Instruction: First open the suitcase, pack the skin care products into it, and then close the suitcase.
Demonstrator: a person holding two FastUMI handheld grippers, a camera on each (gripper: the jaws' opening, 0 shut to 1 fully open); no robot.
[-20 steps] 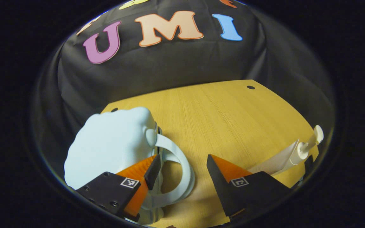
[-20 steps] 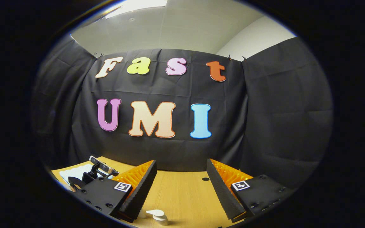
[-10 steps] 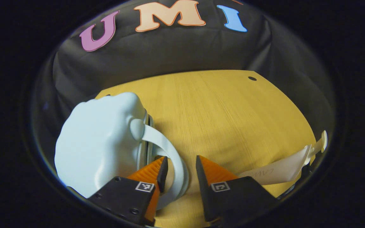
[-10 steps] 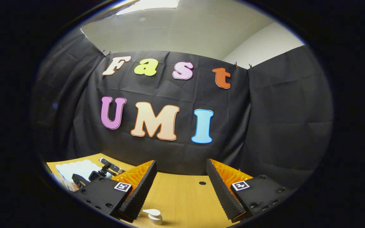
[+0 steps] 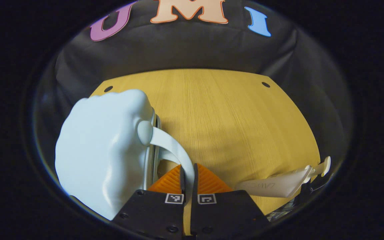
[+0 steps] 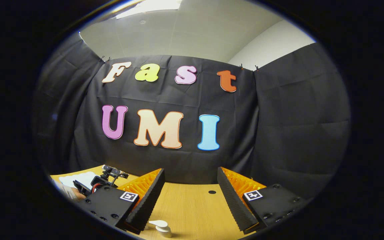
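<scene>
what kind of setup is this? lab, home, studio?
Most likely a staged recording booth, not a home: black cloth wall pinned up on all sides, plain ceiling above it, and a bare wooden table with only the pale blue suitcase and a white pump bottle laid out.

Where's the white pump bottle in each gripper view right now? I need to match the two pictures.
Left gripper view: pump bottle lying at lower right on the wooden table.
Right gripper view: its pump head at the bottom edge, beside the right gripper's near finger.
Shared landmark: the pale blue suitcase.
</scene>
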